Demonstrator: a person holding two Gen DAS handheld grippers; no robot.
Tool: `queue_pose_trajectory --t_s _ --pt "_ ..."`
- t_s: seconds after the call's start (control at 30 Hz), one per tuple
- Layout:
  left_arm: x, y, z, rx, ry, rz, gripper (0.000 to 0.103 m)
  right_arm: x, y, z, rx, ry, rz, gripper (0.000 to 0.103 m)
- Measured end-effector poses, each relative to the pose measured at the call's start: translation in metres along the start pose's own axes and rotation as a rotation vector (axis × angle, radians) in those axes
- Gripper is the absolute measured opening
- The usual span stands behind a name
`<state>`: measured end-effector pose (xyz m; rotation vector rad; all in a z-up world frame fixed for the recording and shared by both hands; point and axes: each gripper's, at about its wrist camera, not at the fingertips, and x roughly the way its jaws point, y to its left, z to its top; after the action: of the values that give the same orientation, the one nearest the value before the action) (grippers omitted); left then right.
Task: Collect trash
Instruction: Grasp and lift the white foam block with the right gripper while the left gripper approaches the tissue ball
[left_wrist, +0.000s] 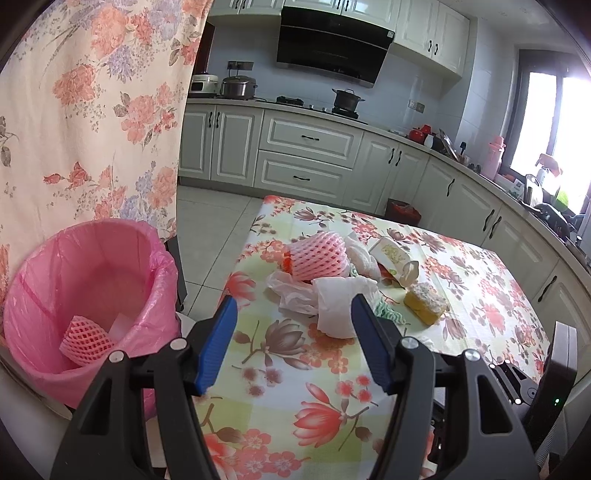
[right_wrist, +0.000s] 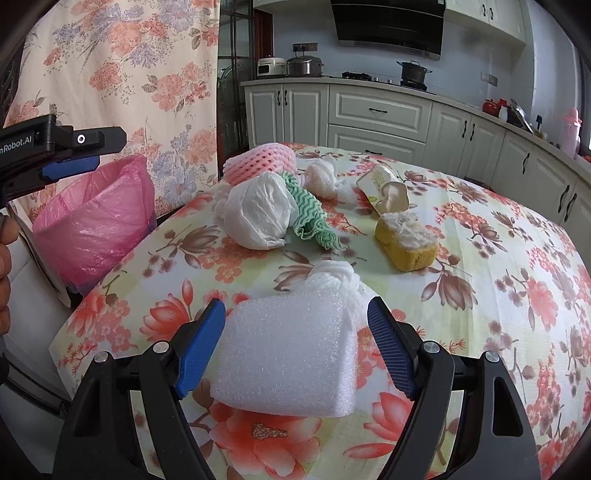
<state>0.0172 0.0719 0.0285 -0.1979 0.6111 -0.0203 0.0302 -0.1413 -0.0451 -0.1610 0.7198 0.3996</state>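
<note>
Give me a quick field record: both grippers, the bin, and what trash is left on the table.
left gripper: open, empty, over table edge
right gripper: open, straddling white foam block, pads not pressing
bin: pink-lined, beside table, holds a pink foam net
left on table: white plastic bag, green cloth, yellow sponge, pink foam sleeve, crushed carton
</note>
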Motion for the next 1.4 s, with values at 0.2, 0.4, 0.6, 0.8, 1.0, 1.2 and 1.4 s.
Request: queue_pose_trajectory --t_s 0.2,0.4,0.6,0.8,1.0,1.2,1.4 --pt "0.005 -0.001 -0.001 0.000 0.007 -0.006 0.063 0.006 0.004 -0.003 -0.018 0.013 0.006 0.075" --pt "0.010 -0.004 -0.002 0.003 0.018 -0.011 0.063 0.005 0.003 -0.003 -0.015 0.016 0.019 0.072" --pt "0.016 -0.009 -0.005 0.008 0.029 -0.020 0.063 0.002 0.001 -0.003 -0.015 0.013 0.035 0.068" --pt "0.018 -0.011 -0.006 0.007 0.034 -0.022 0.063 -0.003 0.000 -0.002 -0.013 0.004 0.044 0.066" --pt "0.019 -0.013 -0.006 0.010 0.033 -0.029 0.063 -0.013 -0.005 0.004 -0.003 -0.019 0.044 0.064" --pt "0.024 -0.021 -0.007 0.015 0.046 -0.050 0.063 -0.024 -0.021 0.012 0.026 -0.048 0.019 0.064" --pt "0.034 -0.033 -0.011 0.023 0.066 -0.081 0.063 -0.029 -0.046 0.016 0.063 -0.061 -0.026 0.063"
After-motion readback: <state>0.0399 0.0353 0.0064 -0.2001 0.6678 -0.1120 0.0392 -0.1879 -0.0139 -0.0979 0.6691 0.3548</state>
